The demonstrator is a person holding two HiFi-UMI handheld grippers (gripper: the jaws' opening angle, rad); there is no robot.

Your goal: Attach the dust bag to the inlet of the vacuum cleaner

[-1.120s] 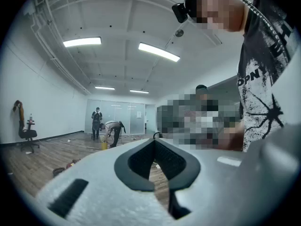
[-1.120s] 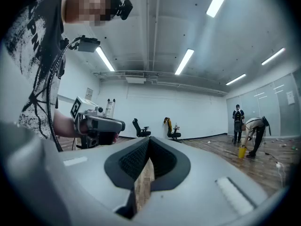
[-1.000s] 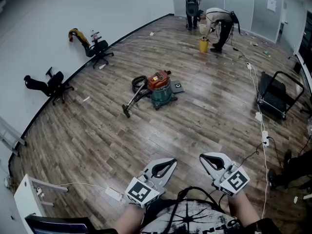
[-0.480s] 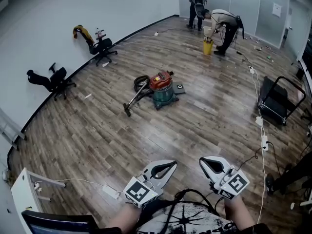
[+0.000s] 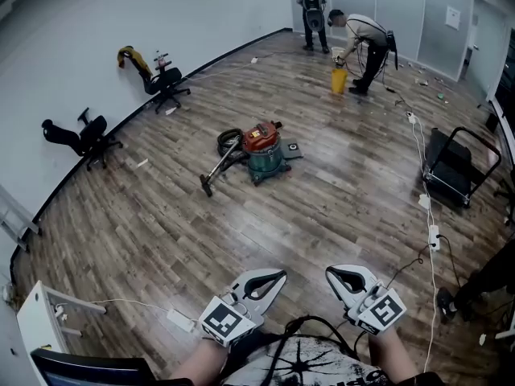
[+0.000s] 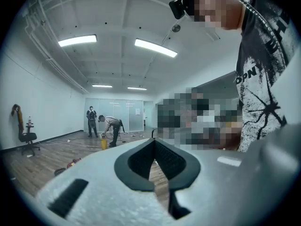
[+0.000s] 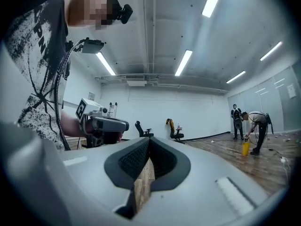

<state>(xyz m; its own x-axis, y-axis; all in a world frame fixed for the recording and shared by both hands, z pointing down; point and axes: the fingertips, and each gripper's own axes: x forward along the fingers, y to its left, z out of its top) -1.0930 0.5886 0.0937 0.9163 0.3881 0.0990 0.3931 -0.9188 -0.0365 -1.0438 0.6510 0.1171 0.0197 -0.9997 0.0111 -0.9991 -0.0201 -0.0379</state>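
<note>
Jaws together; hand-held grippers (image 5: pixel 280 274) (image 5: pixel 329 273) level, side-by-side

A red-topped vacuum cleaner (image 5: pixel 261 148) stands mid-floor, its hose (image 5: pixel 230 140) coiled alongside. The left gripper (image 5: pixel 278 276) and right gripper (image 5: pixel 331 273) hang well short of it, jaws together.

The brown wooden plank floor (image 5: pixel 145 232) holds a round red and green vacuum cleaner (image 5: pixel 262 147) near its middle, with a black hose (image 5: pixel 219 167) beside it. A black office chair on wheels (image 5: pixel 166 83) and a second black chair (image 5: pixel 87 139) stand at the left edge. A small yellow bucket (image 5: pixel 338 79) stands far back, a black metal cart (image 5: pixel 455 163) at the right.
</note>
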